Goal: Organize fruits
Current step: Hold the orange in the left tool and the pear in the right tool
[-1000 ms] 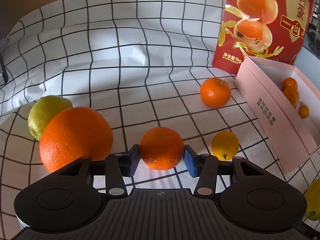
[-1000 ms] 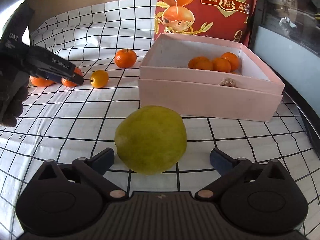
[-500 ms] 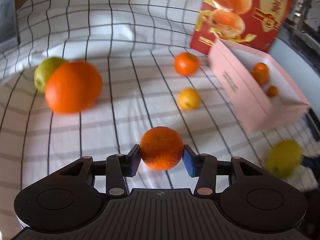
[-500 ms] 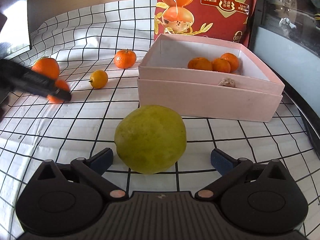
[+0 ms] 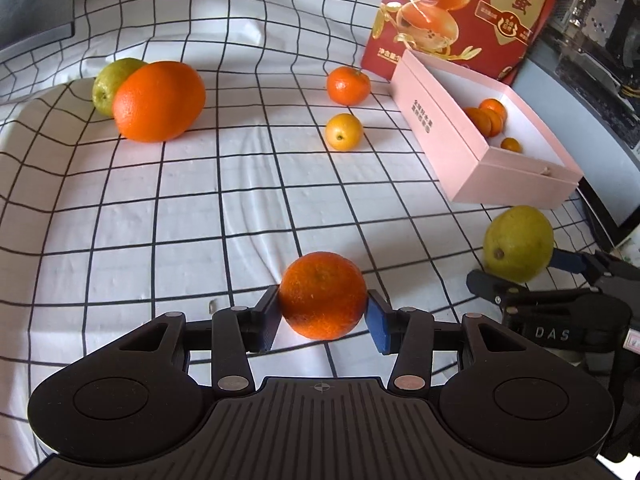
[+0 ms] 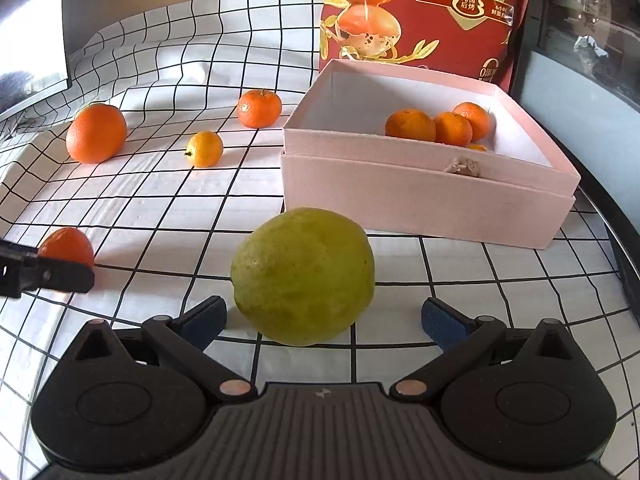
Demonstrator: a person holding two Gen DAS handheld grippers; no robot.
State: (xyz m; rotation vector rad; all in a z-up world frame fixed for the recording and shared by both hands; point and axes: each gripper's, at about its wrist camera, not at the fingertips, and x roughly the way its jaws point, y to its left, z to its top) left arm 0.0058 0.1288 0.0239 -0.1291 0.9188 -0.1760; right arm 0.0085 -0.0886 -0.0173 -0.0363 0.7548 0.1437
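My left gripper (image 5: 322, 316) is shut on a small orange mandarin (image 5: 322, 295) and holds it above the checked cloth; the mandarin also shows in the right wrist view (image 6: 67, 247). My right gripper (image 6: 322, 320) is open, its blue pads on either side of a large yellow-green citrus (image 6: 303, 274) that rests on the cloth, apart from both pads. The citrus also shows in the left wrist view (image 5: 518, 243). A pink open box (image 6: 424, 196) holds several small mandarins (image 6: 438, 126).
On the cloth lie a big orange (image 5: 159, 101) touching a green fruit (image 5: 110, 80), a mandarin (image 5: 348, 85) and a small yellow kumquat (image 5: 343, 132). A red snack bag (image 6: 420, 12) stands behind the box. A dark monitor edge (image 6: 580, 92) is at the right.
My left gripper has carried the mandarin back and to the right, away from the big orange and toward the yellow-green citrus. The right gripper has stayed open around the citrus.
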